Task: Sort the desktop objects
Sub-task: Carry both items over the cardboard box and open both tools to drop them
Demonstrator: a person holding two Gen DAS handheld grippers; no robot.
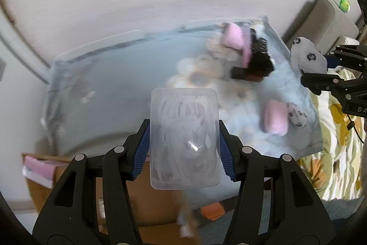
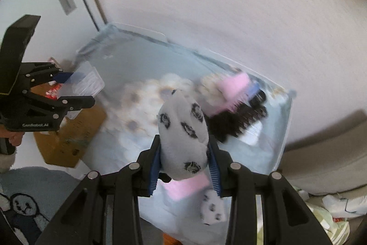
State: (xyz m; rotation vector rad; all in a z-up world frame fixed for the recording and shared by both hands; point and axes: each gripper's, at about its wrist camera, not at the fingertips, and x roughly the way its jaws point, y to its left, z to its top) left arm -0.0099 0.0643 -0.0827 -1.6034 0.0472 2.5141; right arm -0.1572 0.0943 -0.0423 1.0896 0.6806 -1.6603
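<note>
My left gripper (image 1: 183,144) is shut on a clear plastic box (image 1: 184,137) with white cords inside, held above a pale blue desktop (image 1: 119,75). My right gripper (image 2: 184,164) is shut on a grey sock with black prints (image 2: 183,132); it also shows in the left wrist view (image 1: 308,56). The left gripper and the clear plastic box (image 2: 84,82) show at the left of the right wrist view. On the desktop lie pink rolled socks (image 1: 275,117), a pink comb (image 2: 234,88) and a black comb (image 2: 238,121). Both views are blurred.
A brown cardboard box (image 1: 149,203) sits below the desktop's left end, with a pink item (image 1: 39,170) on it. A patterned cloth (image 1: 339,148) lies at the right. A white wall (image 2: 229,4) stands behind the desktop. A grey rug (image 2: 34,199) covers the floor.
</note>
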